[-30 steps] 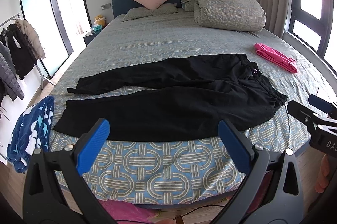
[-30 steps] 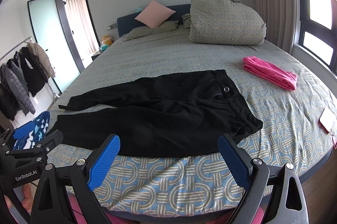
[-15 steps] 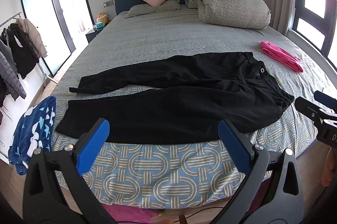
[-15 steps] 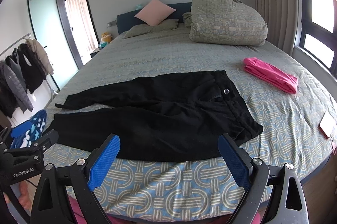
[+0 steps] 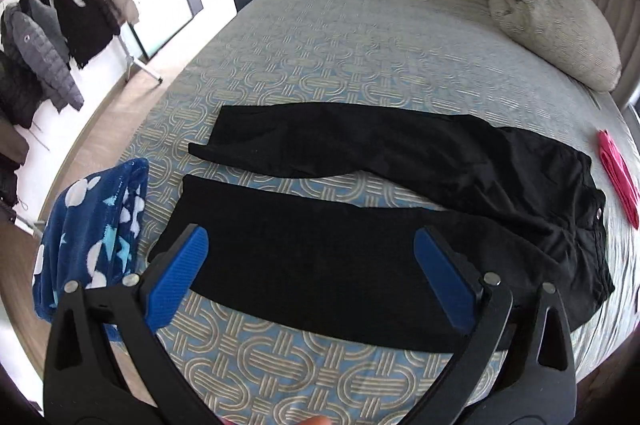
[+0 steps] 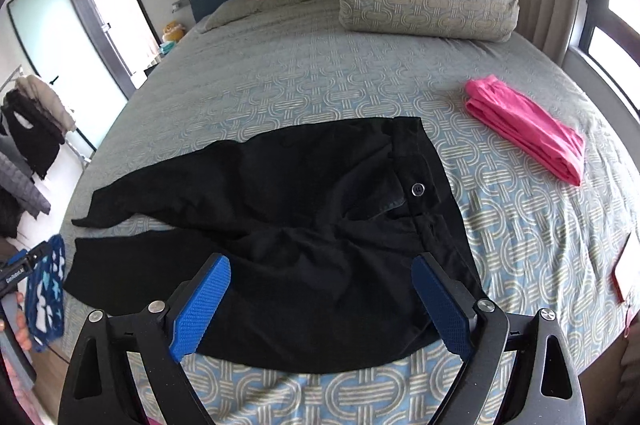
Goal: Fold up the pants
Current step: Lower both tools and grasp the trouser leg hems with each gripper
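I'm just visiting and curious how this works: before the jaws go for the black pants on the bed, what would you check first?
1. Pants spread flat, both legs apart: ok.
2. Left gripper open, nothing held: ok.
3. Right gripper open, nothing held: ok.
4. Left gripper over the leg end, right over the waist end: ok.
5. Pink clothes lie apart from the pants: ok.
6. Blue blanket beside the near hem, touching or not: cannot tell.
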`<act>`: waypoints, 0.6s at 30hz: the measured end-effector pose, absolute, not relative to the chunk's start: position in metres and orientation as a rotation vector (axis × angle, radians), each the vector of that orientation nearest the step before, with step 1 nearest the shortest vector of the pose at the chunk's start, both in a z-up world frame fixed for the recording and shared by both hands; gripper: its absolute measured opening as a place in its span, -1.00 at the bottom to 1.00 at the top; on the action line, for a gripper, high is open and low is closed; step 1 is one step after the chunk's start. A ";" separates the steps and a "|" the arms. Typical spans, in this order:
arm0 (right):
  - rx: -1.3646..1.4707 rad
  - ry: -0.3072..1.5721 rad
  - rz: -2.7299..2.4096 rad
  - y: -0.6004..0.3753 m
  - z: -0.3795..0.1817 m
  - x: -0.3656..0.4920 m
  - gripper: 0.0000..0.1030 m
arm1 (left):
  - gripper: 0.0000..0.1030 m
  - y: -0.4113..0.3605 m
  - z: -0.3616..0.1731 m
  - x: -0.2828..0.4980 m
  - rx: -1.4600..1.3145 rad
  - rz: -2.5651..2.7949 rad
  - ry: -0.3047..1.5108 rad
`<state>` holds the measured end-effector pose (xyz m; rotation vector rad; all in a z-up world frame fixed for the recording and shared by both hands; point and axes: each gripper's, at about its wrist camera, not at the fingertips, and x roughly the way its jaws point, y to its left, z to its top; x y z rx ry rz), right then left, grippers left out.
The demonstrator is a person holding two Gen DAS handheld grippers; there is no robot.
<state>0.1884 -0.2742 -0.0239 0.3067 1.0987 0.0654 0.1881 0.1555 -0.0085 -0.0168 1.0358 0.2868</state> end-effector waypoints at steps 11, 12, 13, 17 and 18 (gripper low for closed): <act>0.794 1.517 -0.120 -0.292 -0.146 0.402 -0.14 | 0.34 0.247 -0.125 0.381 -0.621 0.350 1.534; 0.820 1.523 -0.143 -0.294 -0.154 0.413 -0.14 | 0.34 0.253 -0.133 0.390 -0.649 0.386 1.543; 0.832 1.527 -0.169 -0.297 -0.161 0.424 -0.14 | 0.34 0.258 -0.140 0.398 -0.658 0.425 1.546; 0.916 1.577 -0.248 -0.306 -0.190 0.451 -0.13 | 0.34 0.275 -0.160 0.424 -0.662 0.497 1.577; 0.968 1.596 -0.266 -0.309 -0.200 0.456 -0.13 | 0.34 0.277 -0.165 0.427 -0.677 0.499 1.593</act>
